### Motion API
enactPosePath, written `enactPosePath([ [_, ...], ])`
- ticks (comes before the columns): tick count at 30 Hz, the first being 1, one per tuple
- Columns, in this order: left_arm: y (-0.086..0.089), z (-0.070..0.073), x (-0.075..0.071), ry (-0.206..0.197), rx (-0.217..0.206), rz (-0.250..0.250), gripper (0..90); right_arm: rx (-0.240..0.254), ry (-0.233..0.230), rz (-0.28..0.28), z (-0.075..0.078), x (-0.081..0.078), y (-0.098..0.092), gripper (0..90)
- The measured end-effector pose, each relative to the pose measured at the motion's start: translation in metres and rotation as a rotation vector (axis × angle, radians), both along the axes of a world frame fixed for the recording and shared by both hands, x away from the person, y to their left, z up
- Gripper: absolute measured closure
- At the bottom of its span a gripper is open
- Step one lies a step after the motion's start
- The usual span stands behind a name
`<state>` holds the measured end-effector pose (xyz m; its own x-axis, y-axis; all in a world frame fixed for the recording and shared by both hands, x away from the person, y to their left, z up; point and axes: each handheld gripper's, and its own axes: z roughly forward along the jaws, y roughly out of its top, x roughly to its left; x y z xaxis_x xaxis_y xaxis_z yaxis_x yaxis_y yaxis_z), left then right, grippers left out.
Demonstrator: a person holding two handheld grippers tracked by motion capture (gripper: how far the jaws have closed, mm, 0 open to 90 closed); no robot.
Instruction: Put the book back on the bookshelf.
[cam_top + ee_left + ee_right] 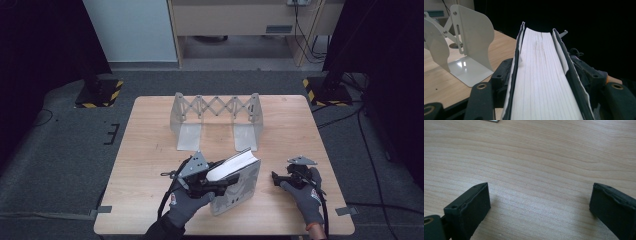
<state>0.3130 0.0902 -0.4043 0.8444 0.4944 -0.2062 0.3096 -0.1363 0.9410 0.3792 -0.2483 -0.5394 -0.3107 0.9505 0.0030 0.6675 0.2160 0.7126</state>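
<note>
A: How are the left fingers set?
B: A book is gripped between them, page edges up, covers pressed from both sides. It is held tilted near the front of the worktop, just ahead of the left gripper.

A: And the right gripper?
B: Its fingers are spread wide over bare wood, nothing between them; it is kept well right of the book.

A: What is seen beyond?
B: A white bookend rack is stood behind the book, apart from it.
</note>
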Motion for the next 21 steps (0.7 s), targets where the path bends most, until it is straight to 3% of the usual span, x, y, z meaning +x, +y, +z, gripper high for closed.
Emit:
enactPosePath([
  [6,-0.003,0.006,0.004,0.006,0.016,-0.005,37.2,0.002,-0.001,-0.004,0.000,0.000,0.000,3.5],
  [13,-0.014,0.014,0.009,0.002,0.074,-0.002,36.1,0.003,0.001,-0.004,0.000,0.000,0.000,3.5],
  [14,-0.019,0.014,0.010,-0.002,0.098,-0.002,36.1,0.001,-0.002,-0.003,0.000,0.000,0.000,3.5],
  [21,-0.022,0.012,0.013,-0.014,0.136,0.003,35.5,0.001,-0.001,-0.003,0.000,0.000,0.000,3.5],
])
